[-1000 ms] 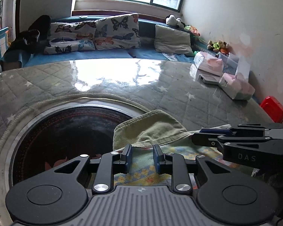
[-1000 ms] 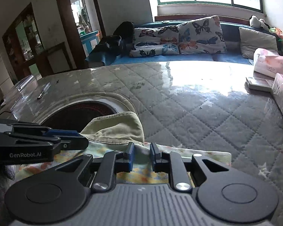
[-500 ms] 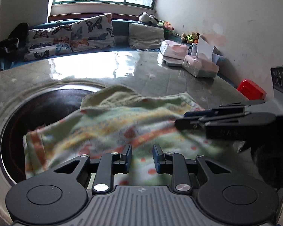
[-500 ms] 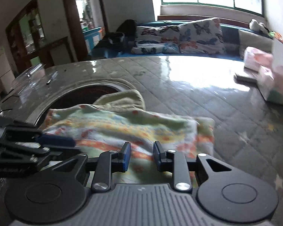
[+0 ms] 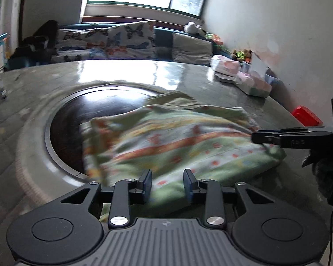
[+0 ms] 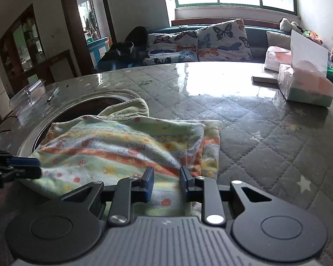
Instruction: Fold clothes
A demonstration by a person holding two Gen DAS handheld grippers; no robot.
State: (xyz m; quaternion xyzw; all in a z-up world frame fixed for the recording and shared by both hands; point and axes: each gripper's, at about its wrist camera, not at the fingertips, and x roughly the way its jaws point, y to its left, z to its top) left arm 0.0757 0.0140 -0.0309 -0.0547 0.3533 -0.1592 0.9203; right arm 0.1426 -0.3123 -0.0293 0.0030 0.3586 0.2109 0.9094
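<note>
Garment (image 6: 126, 148), striped, folded, lying on quilted tabletop (image 6: 266, 133) partly over dark round inset. Soft, light, limp; best gripped along folded edges. Left tool (image 5: 167, 185) and right tool (image 6: 166, 182) both parted, holding nothing.

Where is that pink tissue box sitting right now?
In the right wrist view, the pink tissue box sits at the table's far right edge, beside a flat grey box and well beyond the folded striped cloth.
</note>
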